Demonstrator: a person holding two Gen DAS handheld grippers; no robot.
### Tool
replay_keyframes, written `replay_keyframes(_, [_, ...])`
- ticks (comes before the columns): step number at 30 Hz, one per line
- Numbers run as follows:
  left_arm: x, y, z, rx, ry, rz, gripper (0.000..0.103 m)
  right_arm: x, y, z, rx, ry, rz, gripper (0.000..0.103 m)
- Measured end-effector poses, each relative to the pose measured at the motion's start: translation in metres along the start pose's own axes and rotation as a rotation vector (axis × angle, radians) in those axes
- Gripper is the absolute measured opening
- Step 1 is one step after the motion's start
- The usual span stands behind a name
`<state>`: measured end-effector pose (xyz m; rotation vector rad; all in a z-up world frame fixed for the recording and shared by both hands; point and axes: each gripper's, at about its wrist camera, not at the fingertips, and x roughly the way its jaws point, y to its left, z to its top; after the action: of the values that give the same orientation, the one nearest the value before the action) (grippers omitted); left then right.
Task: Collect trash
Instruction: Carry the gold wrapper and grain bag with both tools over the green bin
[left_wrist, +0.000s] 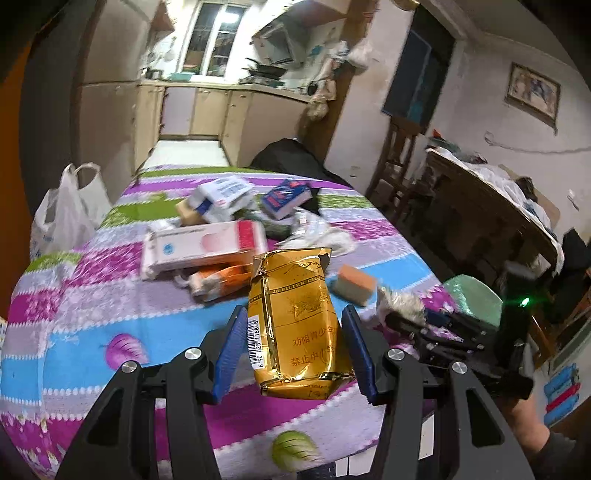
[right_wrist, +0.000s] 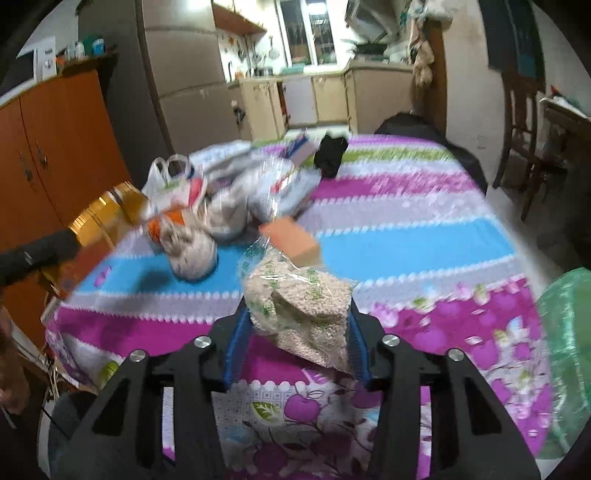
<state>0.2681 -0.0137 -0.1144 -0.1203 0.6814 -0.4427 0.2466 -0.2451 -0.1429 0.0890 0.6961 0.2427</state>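
A gold cigarette pack stands upright between the blue pads of my left gripper, which is shut on it above the near part of the table. The same gold pack shows at the left of the right wrist view. My right gripper is shut on a clear bag of pale grains, its pads pressing both sides. From the left wrist view this right gripper sits just right of the pack. More trash lies mid-table: a pink-and-white box, an orange wrapper, an orange sponge.
A flowered, striped cloth covers the table. A white plastic bag hangs at its left edge and a green plastic bag is at its right. A blue box lies farther back. A dark wooden table and a chair stand right.
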Motion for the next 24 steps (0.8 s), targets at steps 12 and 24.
replay_keyframes(12, [0.027, -0.157, 0.043, 0.173, -0.056, -0.197, 0.054, -0.167, -0.091, 0.044, 0.097, -0.204, -0.32, 0.044])
replay_keyframes(24, [0.115, -0.381, 0.067, 0.4, 0.075, -0.36, 0.054, -0.207, -0.264, 0.032, 0.353, 0.039, -0.491, 0.044])
